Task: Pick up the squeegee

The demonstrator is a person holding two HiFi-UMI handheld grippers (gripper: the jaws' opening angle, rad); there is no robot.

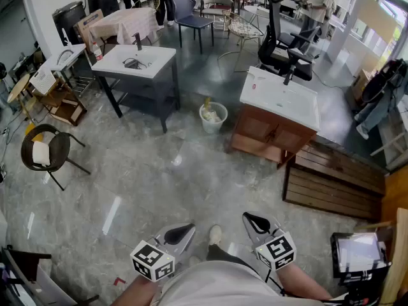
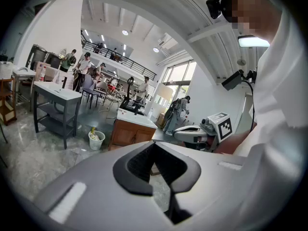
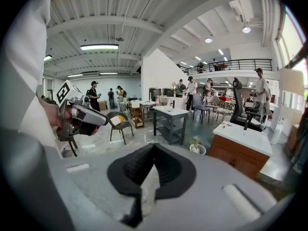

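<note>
Two closed, empty tools sit near your waist: your left gripper [image 1: 180, 234] and right gripper [image 1: 257, 222], over grey floor [image 1: 146, 183], a white bucket [image 1: 213, 117] ahead.

Person's torso [image 1: 217, 287] beyond bottom edge

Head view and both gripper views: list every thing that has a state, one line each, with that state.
left gripper, jaws shut, nothing between them
right gripper, jaws shut, nothing between them
white bucket, upright on the floor, something in it
wooden cabinet, doors shut
office chair, upright
squeegee, not to be made out in any view
</note>
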